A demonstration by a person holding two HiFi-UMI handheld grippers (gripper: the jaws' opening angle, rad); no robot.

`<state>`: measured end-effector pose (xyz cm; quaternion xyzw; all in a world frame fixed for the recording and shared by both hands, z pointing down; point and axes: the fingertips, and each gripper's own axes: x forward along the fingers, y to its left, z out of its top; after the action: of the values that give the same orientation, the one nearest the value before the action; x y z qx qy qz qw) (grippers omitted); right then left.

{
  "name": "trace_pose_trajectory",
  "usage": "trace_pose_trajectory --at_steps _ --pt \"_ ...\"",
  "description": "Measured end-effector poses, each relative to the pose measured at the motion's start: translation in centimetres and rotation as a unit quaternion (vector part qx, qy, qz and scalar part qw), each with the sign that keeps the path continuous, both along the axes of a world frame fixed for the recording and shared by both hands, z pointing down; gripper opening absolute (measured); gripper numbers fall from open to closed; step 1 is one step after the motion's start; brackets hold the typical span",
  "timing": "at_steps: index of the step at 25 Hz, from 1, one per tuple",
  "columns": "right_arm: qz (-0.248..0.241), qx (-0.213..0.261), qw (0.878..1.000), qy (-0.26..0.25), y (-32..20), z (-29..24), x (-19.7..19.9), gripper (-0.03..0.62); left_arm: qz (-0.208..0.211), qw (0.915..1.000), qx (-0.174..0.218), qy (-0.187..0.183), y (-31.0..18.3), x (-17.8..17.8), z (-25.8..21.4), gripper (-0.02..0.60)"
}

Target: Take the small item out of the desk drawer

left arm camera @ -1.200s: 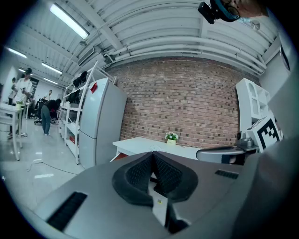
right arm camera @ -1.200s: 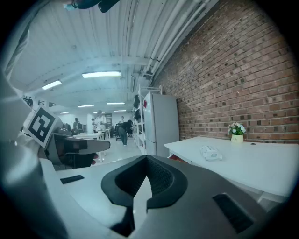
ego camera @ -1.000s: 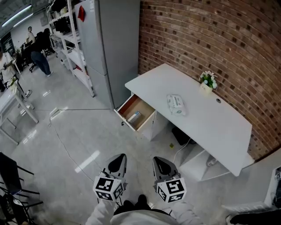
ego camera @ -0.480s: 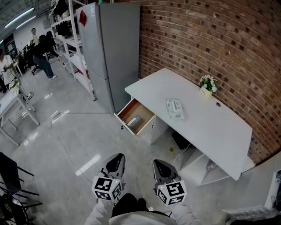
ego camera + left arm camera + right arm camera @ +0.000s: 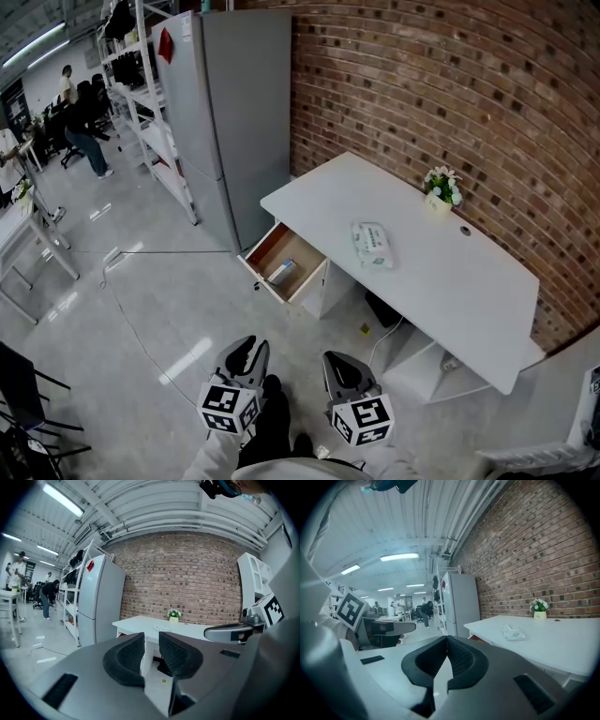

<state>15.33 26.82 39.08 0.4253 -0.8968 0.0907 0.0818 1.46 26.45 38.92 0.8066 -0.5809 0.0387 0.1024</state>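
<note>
The white desk point(image 5: 450, 281) stands against the brick wall, well ahead of me across the floor. Its wooden drawer point(image 5: 265, 247) is pulled open at the left end. A small pale item point(image 5: 282, 272) lies inside it. Both grippers are held low near my body, far from the drawer. My left gripper point(image 5: 246, 351) point(image 5: 151, 642) is opening its jaws, with a narrow gap and nothing between the pads. The right gripper point(image 5: 338, 362) point(image 5: 447, 642) is shut and empty, its pads touching.
A tissue pack point(image 5: 372, 244) and a small flower pot point(image 5: 442, 186) sit on the desk top. A tall grey cabinet point(image 5: 234, 112) and white shelving point(image 5: 150, 131) stand left of the desk. A cable point(image 5: 131, 323) runs over the floor. People point(image 5: 82, 122) work far left.
The left gripper's jaws have parted slightly. Both grippers have sunk a little lower in the head view, and my dark leg now shows between them.
</note>
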Motion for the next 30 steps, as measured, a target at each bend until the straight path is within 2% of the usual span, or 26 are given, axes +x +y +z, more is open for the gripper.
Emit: trace_pose_trajectory --at_steps 9,20,30 --pt "0.005 -0.015 1.0 0.006 -7.4 1.2 -4.2 0.026 0.011 0.9998 -0.016 0.004 -8.1 -3.8 1.9 0.127" --pt "0.032 -0.039 0.999 0.02 -17.6 2.8 -9.2 0.026 0.044 0.9976 -0.051 0.013 -19.0 -8.3 5.2 0.167" --pt "0.067 -0.062 0.995 0.04 -22.5 4.4 -11.4 0.026 0.08 0.9934 -0.079 0.021 -25.4 -10.3 7.6 0.179"
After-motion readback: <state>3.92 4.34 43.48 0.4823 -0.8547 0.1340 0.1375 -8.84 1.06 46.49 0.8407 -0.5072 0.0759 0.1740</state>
